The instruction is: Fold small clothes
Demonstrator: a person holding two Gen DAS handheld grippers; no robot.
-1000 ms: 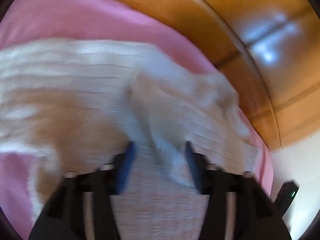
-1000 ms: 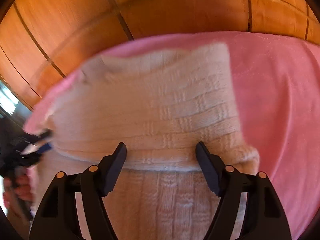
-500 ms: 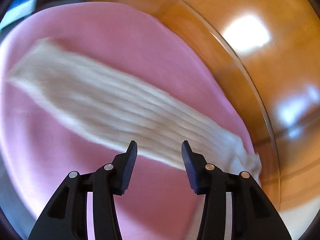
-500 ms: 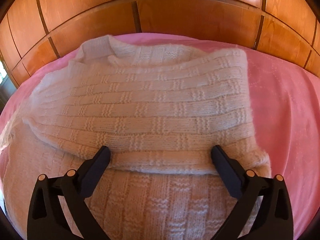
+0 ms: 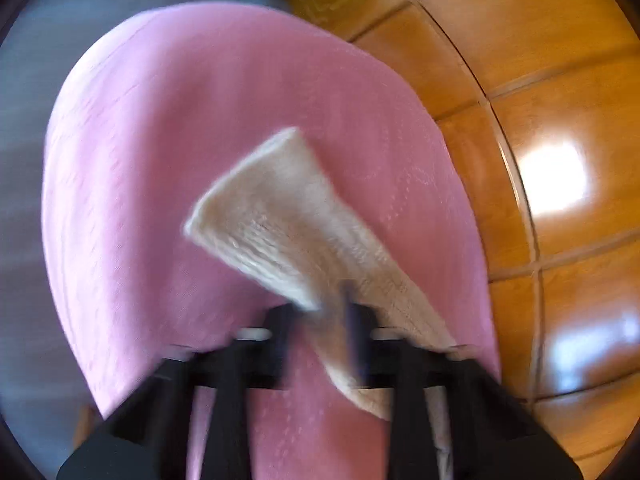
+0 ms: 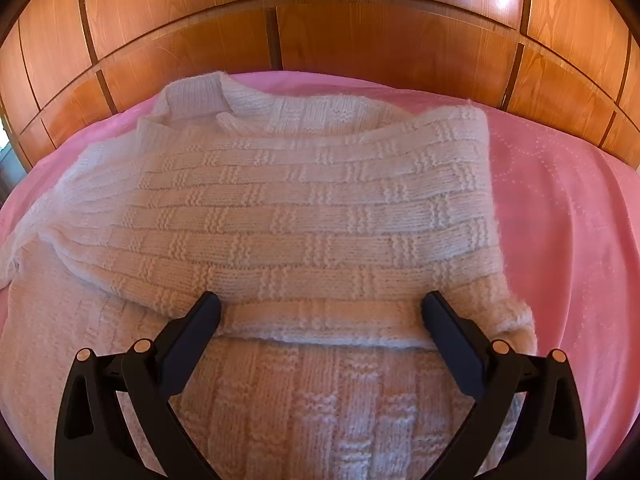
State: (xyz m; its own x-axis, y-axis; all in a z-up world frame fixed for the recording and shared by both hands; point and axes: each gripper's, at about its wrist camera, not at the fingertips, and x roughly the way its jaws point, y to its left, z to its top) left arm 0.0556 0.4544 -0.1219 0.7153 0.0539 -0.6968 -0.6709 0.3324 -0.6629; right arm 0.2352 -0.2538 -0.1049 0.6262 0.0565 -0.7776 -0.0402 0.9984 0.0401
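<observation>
On pink bedspread point(image 6: 568, 216), before wooden panelled wall point(image 6: 360, 40):

Item 1. Cream knitted sweater point(image 6: 304, 208), basket-weave pattern. Spread across bedspread, one part folded over body, ribbed hem edge lying crosswise near lower middle of right wrist view. Collar toward wall. Sleeve point(image 5: 288, 220) stretched out to one side, flat on pink cover, cuff end pointing away from camera in left wrist view; blurred.

Item 2. Right gripper point(image 6: 320, 316). Jaws spread wide apart, nothing clamped; tips poised either side of folded hem edge, just above knit. Contact with fabric: cannot tell.

Item 3. Left gripper point(image 5: 320, 316). Jaws closing, nearly together, sleeve fabric between them at near end. Heavy motion blur; pads pressed on knit as far as visible.

Item 4. Bedspread. Pink, faint stitched pattern, covering bed under sweater; bare area to right of garment in right wrist view.

Item 5. Wall. Orange-brown wood panels with dark seams, glossy, bright reflections point(image 5: 556, 176).
</observation>
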